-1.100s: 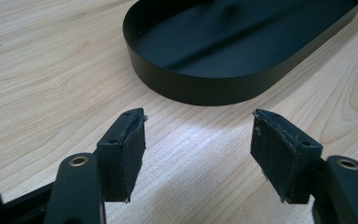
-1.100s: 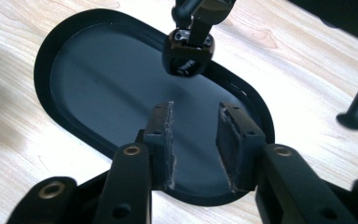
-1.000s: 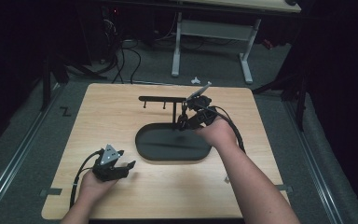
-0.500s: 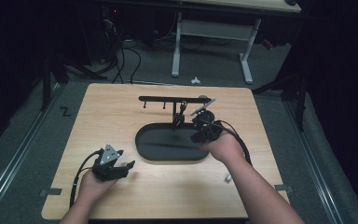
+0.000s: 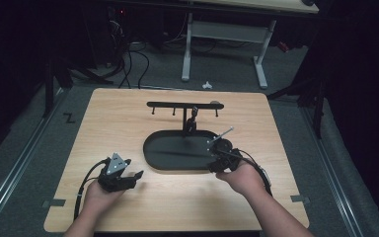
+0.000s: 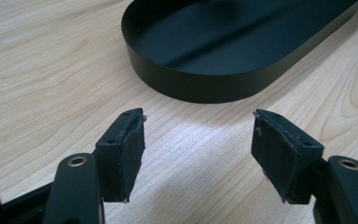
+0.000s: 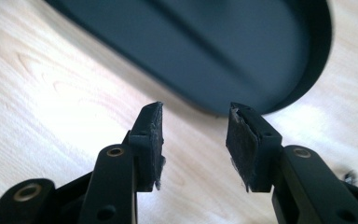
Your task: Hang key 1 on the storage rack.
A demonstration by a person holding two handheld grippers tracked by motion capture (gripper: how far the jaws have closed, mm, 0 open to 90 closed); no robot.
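Observation:
A black oval tray lies in the middle of the wooden table. Behind it rises a black stand with a cross bar and small hooks; a small dark thing hangs by its post. My right gripper hovers low at the tray's near right end; its jaws have just been opening and nothing is between them. In the right gripper view the gripper faces the tray. My left gripper rests on the table, near left of the tray. It stands open and empty, with the tray ahead.
Bare wood surrounds the tray on all sides. Cables trail from both grippers toward the near edge. Beyond the far edge stand a white table frame and floor cables.
The right gripper has come away from the stand, moving toward me and down to the tray's near right end. The left gripper has stayed where it was.

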